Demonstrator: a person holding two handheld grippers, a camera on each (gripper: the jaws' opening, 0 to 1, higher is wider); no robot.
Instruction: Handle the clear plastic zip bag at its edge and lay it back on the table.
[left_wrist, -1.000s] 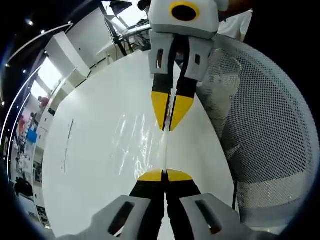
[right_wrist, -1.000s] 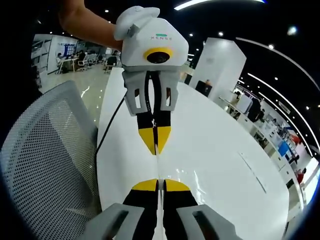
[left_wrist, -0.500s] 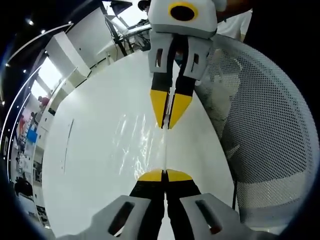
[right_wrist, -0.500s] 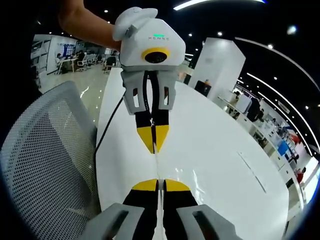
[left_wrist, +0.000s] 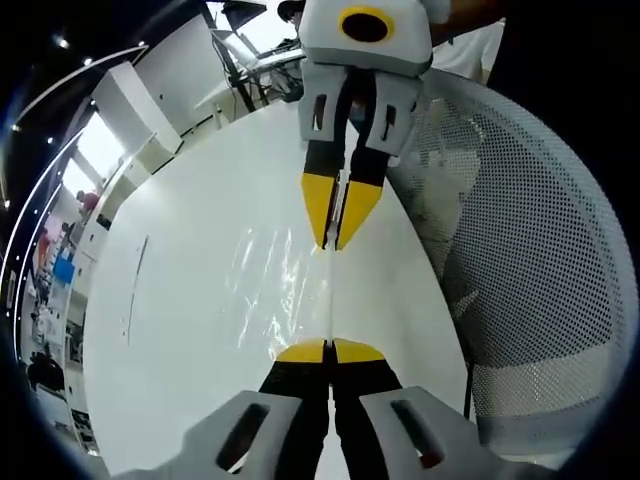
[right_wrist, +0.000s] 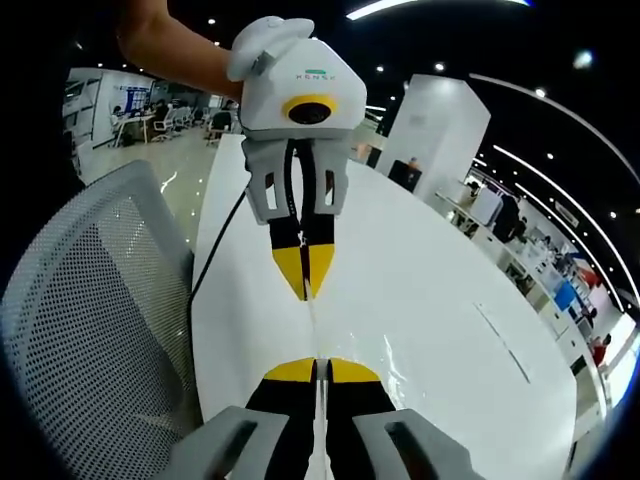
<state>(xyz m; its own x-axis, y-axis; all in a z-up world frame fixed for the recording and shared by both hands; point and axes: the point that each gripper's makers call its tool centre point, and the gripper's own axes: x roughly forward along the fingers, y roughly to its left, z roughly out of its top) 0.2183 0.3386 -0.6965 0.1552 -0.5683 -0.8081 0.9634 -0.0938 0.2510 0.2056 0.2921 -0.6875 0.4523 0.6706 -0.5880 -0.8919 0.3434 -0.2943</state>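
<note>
The clear plastic zip bag (left_wrist: 285, 285) is stretched along one edge between the two grippers, just over the white table (left_wrist: 190, 240). Light glints off its film. In the left gripper view my left gripper (left_wrist: 328, 350) is shut on the near end of that edge. My right gripper (left_wrist: 333, 245) comes in from the top and is shut on the far end. In the right gripper view the right gripper (right_wrist: 316, 368) pinches the bag's thin edge (right_wrist: 314, 332), and the left gripper (right_wrist: 306, 296) pinches it from the other side.
A grey mesh chair (left_wrist: 530, 250) stands against the table's edge, also seen as the mesh chair (right_wrist: 90, 330). A black cable (right_wrist: 215, 262) runs along the table (right_wrist: 440, 300) near that edge. A person's arm (right_wrist: 170, 45) holds the left gripper.
The two grippers have drawn slightly apart along the bag's edge, pulling it a little tauter. Both stay shut on it.
</note>
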